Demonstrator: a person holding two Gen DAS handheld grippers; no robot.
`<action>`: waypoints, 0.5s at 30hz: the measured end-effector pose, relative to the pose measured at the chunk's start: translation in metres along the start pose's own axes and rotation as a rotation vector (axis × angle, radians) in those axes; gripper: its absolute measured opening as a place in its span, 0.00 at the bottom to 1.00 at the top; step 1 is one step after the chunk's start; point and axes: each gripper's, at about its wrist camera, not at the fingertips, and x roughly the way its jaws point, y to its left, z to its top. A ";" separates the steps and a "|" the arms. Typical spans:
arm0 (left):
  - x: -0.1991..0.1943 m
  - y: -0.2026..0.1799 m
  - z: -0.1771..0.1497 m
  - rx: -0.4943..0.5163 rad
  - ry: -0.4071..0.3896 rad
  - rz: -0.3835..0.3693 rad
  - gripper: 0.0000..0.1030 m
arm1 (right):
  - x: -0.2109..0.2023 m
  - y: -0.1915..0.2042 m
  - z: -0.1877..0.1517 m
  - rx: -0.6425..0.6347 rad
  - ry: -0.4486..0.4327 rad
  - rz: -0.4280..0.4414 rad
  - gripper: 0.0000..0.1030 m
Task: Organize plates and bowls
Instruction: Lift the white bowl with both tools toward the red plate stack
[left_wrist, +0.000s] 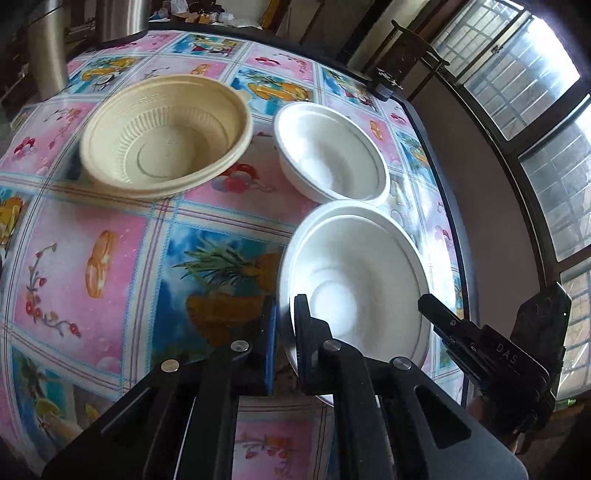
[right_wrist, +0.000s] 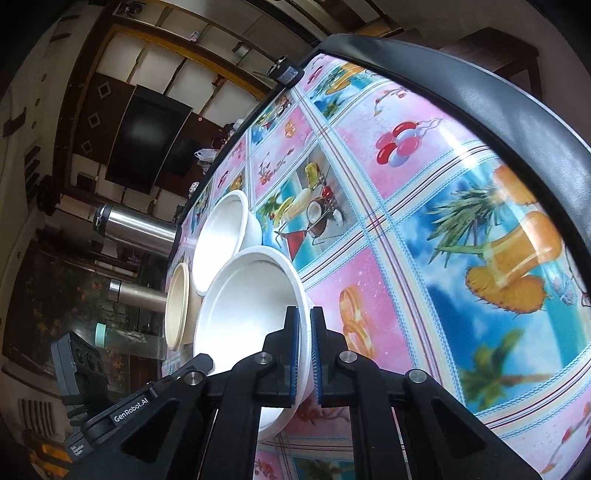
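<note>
Three bowls are on a table with a colourful fruit-print cloth (left_wrist: 110, 266). A tan ribbed bowl (left_wrist: 166, 136) stands at the far left, a white foam bowl (left_wrist: 332, 151) at the far right, and a nearer white foam bowl (left_wrist: 354, 280) in front. My left gripper (left_wrist: 285, 332) is shut on the near bowl's left rim. My right gripper (right_wrist: 303, 354) is shut on the same bowl (right_wrist: 243, 306) at its right rim and shows in the left wrist view (left_wrist: 480, 347). The far white bowl (right_wrist: 221, 236) and tan bowl (right_wrist: 177, 306) lie beyond.
Two steel flasks (right_wrist: 136, 229) and a clear bottle (right_wrist: 129, 339) stand beyond the table's far edge. The black table rim (right_wrist: 498, 92) runs along the right. Barred windows (left_wrist: 517, 81) are at the right of the left wrist view.
</note>
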 end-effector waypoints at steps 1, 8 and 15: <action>-0.004 0.008 -0.003 -0.012 -0.007 0.002 0.06 | 0.003 0.004 -0.003 -0.015 0.010 0.005 0.07; -0.042 0.077 -0.030 -0.129 -0.060 -0.015 0.07 | 0.034 0.047 -0.036 -0.177 0.071 0.024 0.07; -0.070 0.124 -0.063 -0.179 -0.091 -0.010 0.07 | 0.063 0.085 -0.079 -0.297 0.150 0.110 0.07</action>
